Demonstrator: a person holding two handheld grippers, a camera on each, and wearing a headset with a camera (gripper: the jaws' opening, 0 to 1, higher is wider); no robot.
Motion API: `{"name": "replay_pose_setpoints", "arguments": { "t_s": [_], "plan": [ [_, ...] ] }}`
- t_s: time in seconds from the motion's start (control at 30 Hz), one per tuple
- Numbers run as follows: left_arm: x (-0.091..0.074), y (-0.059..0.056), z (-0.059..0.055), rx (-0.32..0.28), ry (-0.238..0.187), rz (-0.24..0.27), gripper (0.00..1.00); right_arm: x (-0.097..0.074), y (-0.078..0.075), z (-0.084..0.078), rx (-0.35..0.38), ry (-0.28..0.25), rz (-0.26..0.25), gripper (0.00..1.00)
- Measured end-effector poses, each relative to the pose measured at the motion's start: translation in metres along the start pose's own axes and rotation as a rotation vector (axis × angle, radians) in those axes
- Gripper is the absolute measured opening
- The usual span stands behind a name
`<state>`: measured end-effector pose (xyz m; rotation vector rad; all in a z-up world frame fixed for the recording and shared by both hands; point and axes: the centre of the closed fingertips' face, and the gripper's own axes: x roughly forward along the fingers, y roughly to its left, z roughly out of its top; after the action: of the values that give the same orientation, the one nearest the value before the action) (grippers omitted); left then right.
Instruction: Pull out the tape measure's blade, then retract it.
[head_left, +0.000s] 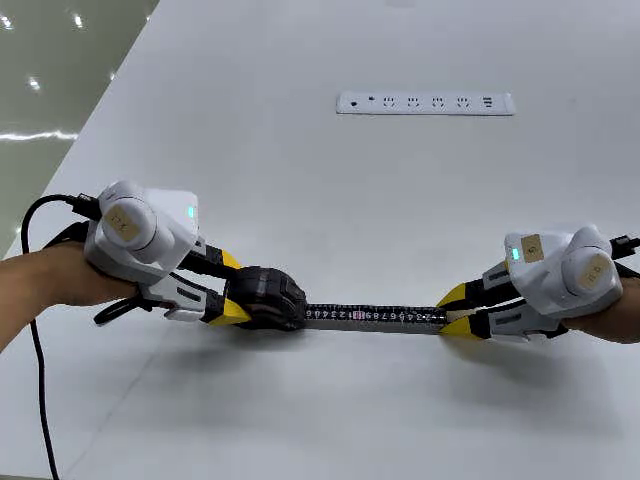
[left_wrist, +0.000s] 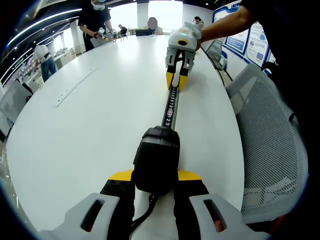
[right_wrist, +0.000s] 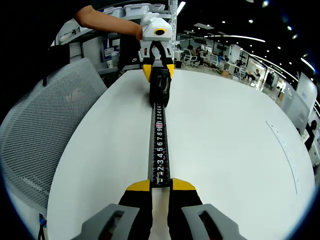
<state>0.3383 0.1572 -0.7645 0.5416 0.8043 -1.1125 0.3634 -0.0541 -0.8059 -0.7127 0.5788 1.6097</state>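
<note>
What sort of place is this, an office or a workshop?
Probably an open-plan office or lab: a long white table with a power strip, a mesh office chair beside it, and other people further back.

White table (head_left: 300, 170) (power strip (head_left: 426, 103), tape measure (head_left: 268, 297))

I see the tape measure (head_left: 268, 297): black case, lower left of centre in head view | blade (head_left: 375, 316): dark, pale numerals, pulled out, running straight right from the case
</note>
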Motion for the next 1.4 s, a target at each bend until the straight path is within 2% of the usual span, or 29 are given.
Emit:
{"name": "replay_pose_setpoints", "arguments": {
  "t_s": [0.87,1.33,1.4],
  "plan": [
    [-0.001,0.000,-0.001,0.001,0.008,-0.006,0.23,-0.031,0.006,-0.026,0.043,0.044,-0.009,0.06],
    [-0.001,0.001,-0.001,0.012,0.026,-0.016,0.24,-0.032,0.006,-0.031,0.044,0.066,0.005,0.07],
    [0.000,0.000,-0.001,0.019,0.028,-0.018,0.24,-0.031,0.008,-0.031,0.051,0.075,0.024,0.08]
  ]
}}
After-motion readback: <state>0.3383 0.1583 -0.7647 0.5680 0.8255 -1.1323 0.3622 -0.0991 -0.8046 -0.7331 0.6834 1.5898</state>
